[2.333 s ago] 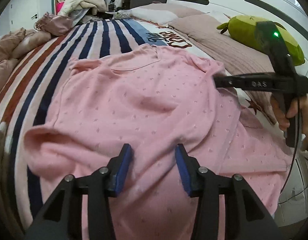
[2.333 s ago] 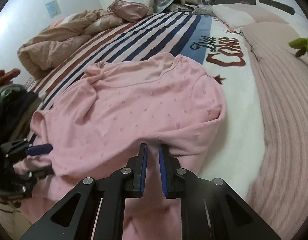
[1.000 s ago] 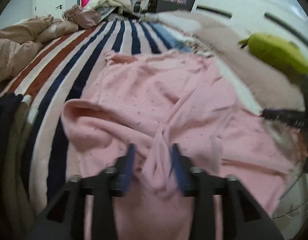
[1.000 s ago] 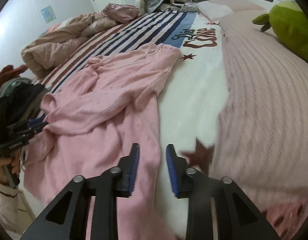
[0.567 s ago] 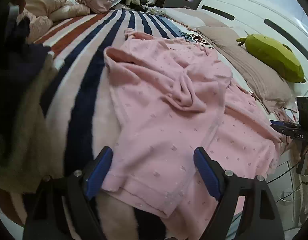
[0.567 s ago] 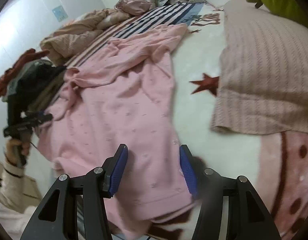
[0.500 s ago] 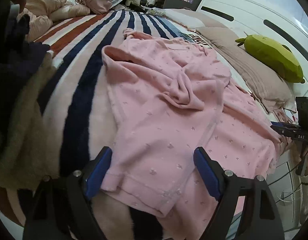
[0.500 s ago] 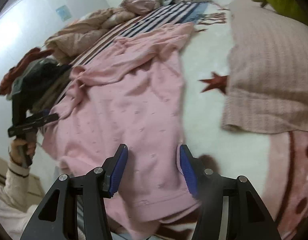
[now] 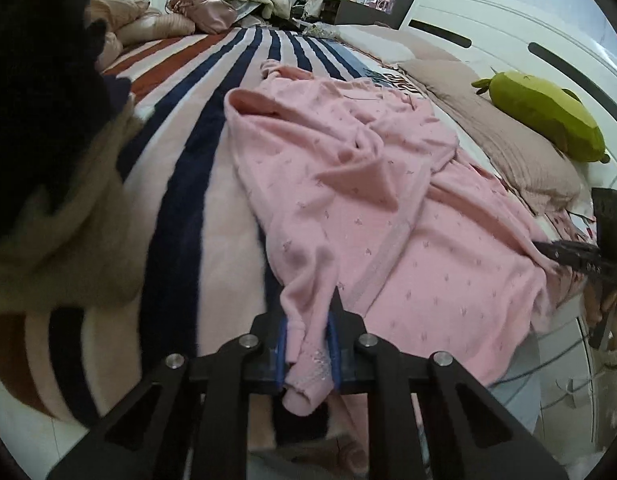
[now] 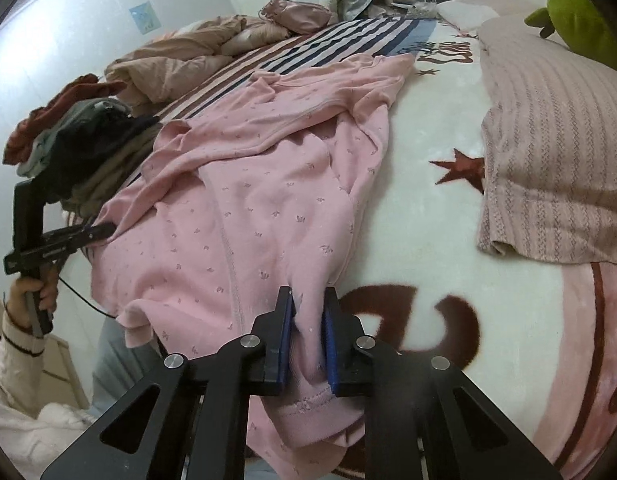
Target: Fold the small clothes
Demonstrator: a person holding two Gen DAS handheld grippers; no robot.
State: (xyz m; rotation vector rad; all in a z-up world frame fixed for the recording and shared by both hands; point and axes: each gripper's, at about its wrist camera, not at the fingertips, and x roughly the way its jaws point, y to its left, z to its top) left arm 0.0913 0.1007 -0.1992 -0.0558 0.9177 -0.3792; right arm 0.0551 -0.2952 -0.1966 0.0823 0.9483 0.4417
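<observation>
A pink garment with a small print (image 9: 388,208) lies rumpled across the bed, its near hem at the bed's front edge. My left gripper (image 9: 307,344) is shut on the hem's left corner. My right gripper (image 10: 307,340) is shut on the hem's right corner, where the pink garment (image 10: 248,200) bunches between the blue pads. Each gripper shows in the other's view, the right gripper (image 9: 576,256) at the far right and the left gripper (image 10: 96,230) at the far left. The far part is creased and folded over itself.
A striped blanket (image 9: 196,128) covers the bed. A pile of dark and tan clothes (image 10: 80,140) sits at the left edge. A knitted pink pillow (image 10: 556,152) and a green plush toy (image 9: 540,116) lie to the right. Crumpled bedding (image 10: 188,56) lies far back.
Both grippers were wide open over the near hem half a second ago. Now each has shut on a corner of the hem, and the cloth bunches between the pads.
</observation>
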